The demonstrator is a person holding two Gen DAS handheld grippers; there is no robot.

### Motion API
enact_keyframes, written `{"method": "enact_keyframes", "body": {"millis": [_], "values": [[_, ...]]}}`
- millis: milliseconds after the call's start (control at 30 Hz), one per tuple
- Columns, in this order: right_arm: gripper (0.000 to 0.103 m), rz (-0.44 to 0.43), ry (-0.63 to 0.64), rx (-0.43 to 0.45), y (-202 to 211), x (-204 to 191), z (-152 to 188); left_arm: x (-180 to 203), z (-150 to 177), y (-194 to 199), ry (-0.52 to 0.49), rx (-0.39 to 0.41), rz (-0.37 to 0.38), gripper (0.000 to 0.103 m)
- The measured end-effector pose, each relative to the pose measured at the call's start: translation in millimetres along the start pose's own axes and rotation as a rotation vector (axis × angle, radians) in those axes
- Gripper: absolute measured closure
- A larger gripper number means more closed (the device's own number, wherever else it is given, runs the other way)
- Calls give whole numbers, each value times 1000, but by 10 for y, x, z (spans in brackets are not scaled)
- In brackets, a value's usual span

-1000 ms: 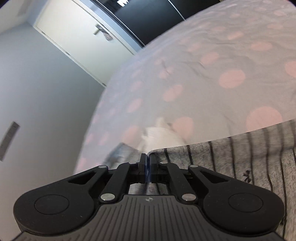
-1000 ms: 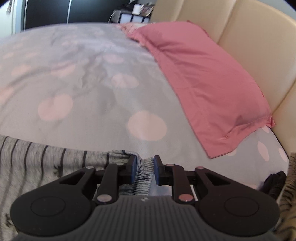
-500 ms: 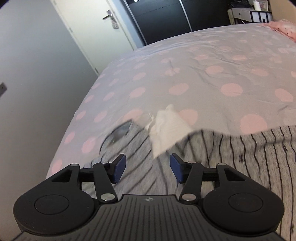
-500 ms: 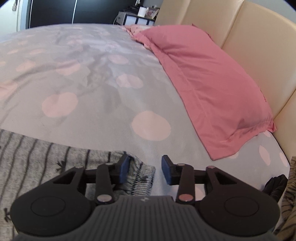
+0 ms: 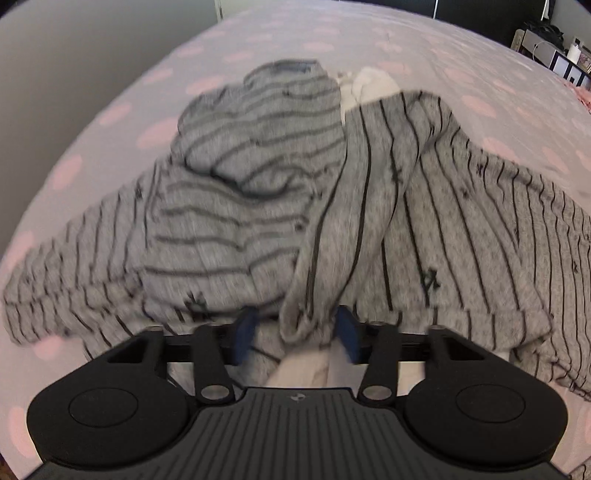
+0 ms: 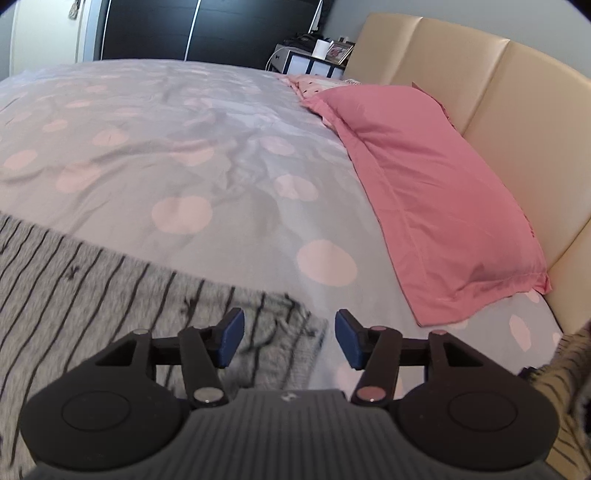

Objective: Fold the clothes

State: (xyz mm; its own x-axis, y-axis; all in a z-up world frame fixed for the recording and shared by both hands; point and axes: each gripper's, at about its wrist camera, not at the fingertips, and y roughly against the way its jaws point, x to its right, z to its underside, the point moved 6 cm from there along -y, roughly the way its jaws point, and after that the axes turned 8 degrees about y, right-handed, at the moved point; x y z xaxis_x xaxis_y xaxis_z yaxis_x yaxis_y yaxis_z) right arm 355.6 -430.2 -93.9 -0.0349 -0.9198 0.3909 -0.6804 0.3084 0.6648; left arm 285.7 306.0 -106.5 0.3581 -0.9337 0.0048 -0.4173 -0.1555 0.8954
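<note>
A grey garment with thin black stripes (image 5: 258, 206) lies bunched on the bed, with folds and a pale lining (image 5: 369, 85) showing at its far side. My left gripper (image 5: 297, 336) is open just above it, and a fold of the cloth stands between the jaws. In the right wrist view the same garment (image 6: 110, 295) lies flat at the lower left. My right gripper (image 6: 290, 339) is open over its ribbed corner, holding nothing.
The bed has a grey cover with pink dots (image 6: 184, 155). A pink pillow (image 6: 424, 192) lies along the beige headboard (image 6: 498, 92) at the right. A dark wardrobe (image 6: 203, 29) and a bedside shelf (image 6: 306, 62) stand beyond the bed. Striped fabric (image 6: 569, 387) shows at the right edge.
Both grippers have opened and let go of the garment. The left gripper has swung down over the cloth, which now lies bunched below it. The right gripper has drawn back a little.
</note>
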Motion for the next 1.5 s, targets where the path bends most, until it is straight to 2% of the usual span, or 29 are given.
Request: {"method": "enact_keyframes", "body": {"millis": [33, 67, 100, 167, 233, 367, 533, 600, 667, 733, 833, 1000, 1133, 1333, 1500], "values": [[40, -1, 10, -8, 41, 7, 24, 9, 4, 10, -8, 5, 1, 88], [39, 0, 25, -21, 83, 16, 52, 19, 7, 21, -15, 10, 2, 95], [39, 1, 40, -34, 125, 25, 81, 28, 11, 32, -23, 15, 2, 98], [39, -4, 56, -53, 239, 44, 137, -3, -54, 153, -21, 82, -18, 100], [39, -13, 64, -67, 370, 64, 193, -67, -140, 278, -6, 146, -43, 100], [39, -64, 65, -69, 710, 21, 271, -232, -256, 371, 47, 221, -57, 99], [39, -137, 63, -65, 1160, -57, 358, -233, -175, 453, 56, 210, -6, 96], [37, -167, 62, -64, 1340, -87, 393, -221, -144, 572, 27, 221, 7, 94], [32, -201, 61, -42, 1547, -144, 434, -227, -112, 674, 12, 202, 49, 86], [30, -233, 67, -14, 1744, -216, 487, -202, -24, 789, -18, 182, 91, 84], [30, -264, 64, 16, 1976, -303, 570, -98, 171, 979, -125, 169, 121, 84], [30, -312, -7, 58, 2210, -335, 619, 190, 671, 1247, -305, 111, 203, 83], [29, -351, -81, 97, 2340, -315, 630, 386, 1190, 1251, -431, 41, 246, 73], [28, -359, -133, 113, 2391, -284, 715, 578, 1802, 921, -556, -37, 220, 72], [27, -328, -153, 83, 2302, -198, 837, 633, 1942, 750, -615, -31, 190, 70]]}}
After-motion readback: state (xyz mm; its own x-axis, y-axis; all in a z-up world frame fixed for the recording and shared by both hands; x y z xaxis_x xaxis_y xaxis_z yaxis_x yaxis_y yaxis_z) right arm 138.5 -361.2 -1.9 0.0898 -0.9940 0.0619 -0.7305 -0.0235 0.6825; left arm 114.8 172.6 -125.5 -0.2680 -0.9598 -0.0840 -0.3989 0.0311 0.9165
